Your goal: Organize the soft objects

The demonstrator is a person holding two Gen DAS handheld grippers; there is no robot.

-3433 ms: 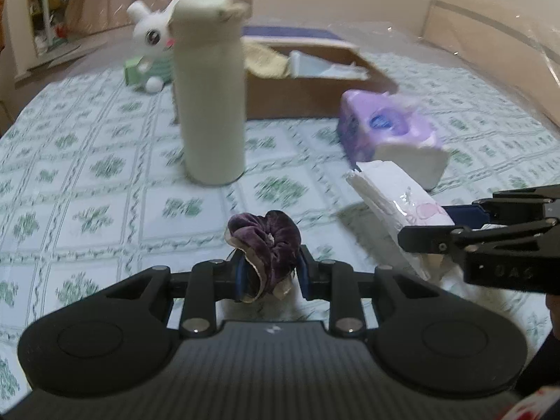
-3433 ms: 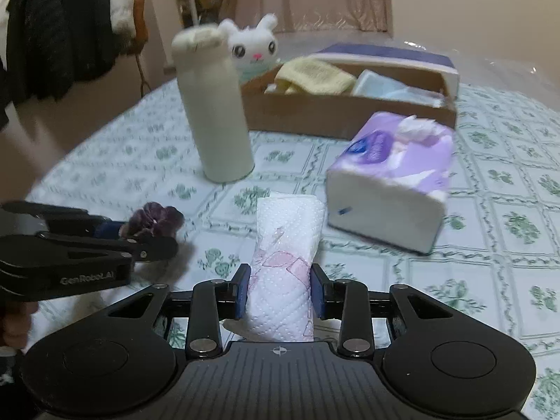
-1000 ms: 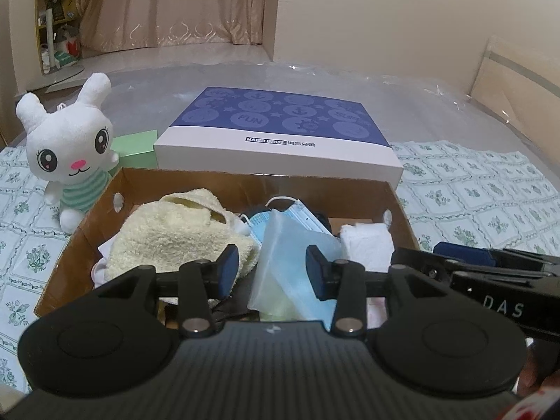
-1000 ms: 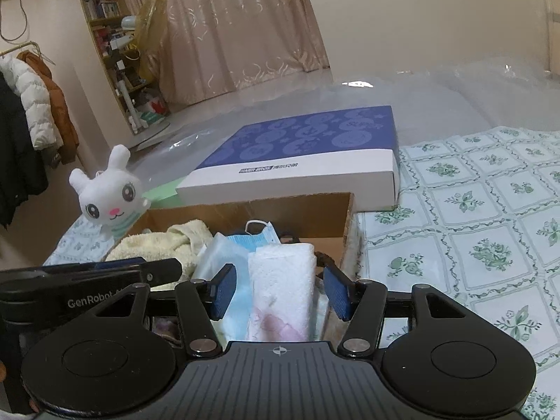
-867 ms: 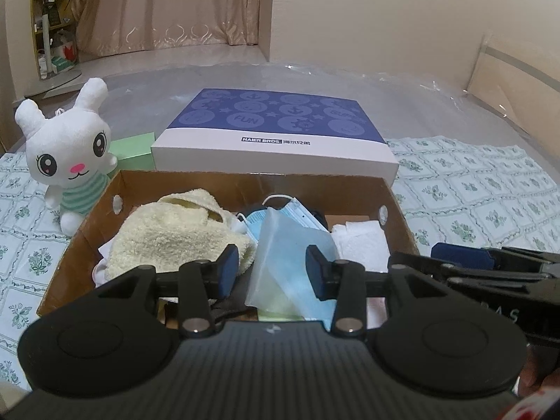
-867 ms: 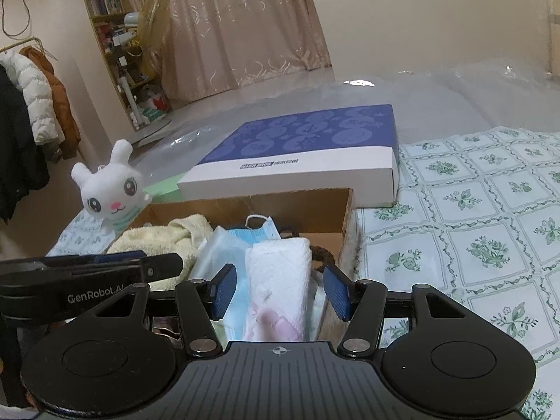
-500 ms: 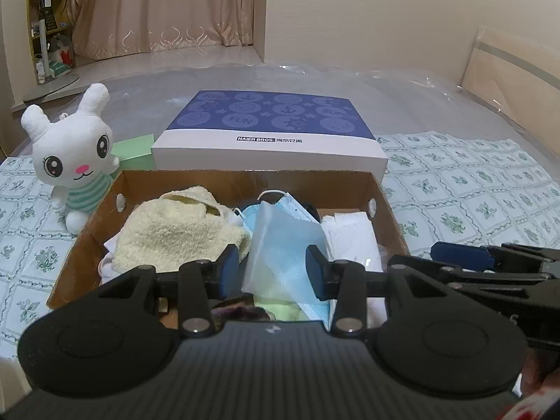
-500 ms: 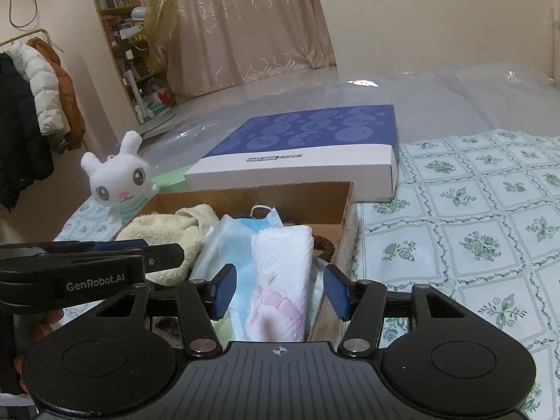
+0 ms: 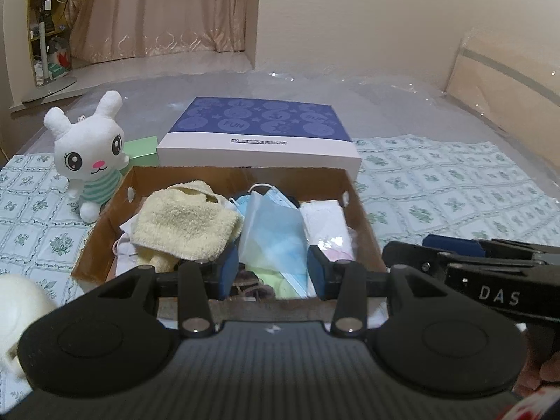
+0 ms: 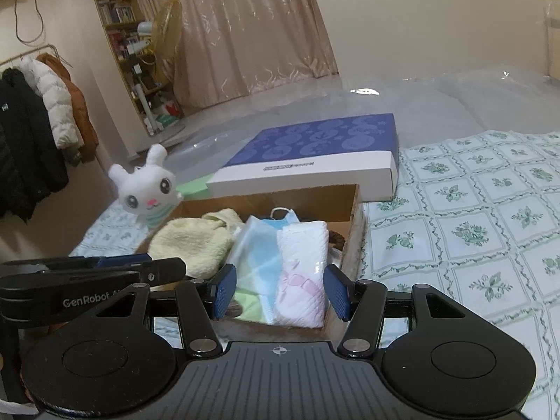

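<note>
mostly fluffy yellow towel [image 9: 182, 224], crinkly tissue pack [image 10: 302, 269], cardboard box [image 9: 105, 224]

A blue-and-white flat box [image 9: 259, 133] lies on the green-patterned cloth [image 9: 455, 182]. Behind stand beige curtains [image 10: 245, 35], a bookshelf [image 10: 119, 28] and hanging coats [image 10: 38, 119].

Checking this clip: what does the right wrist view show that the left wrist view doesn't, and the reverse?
Only the right wrist view shows the coats on a rack, the bookshelf and a fan.

Only the left wrist view shows a white rounded object at the lower left edge.

Both show the cardboard box, yellow towel, blue face mask, white tissue pack, bunny plush, blue patterned box, and each gripper empty: left gripper opening, right gripper open.
</note>
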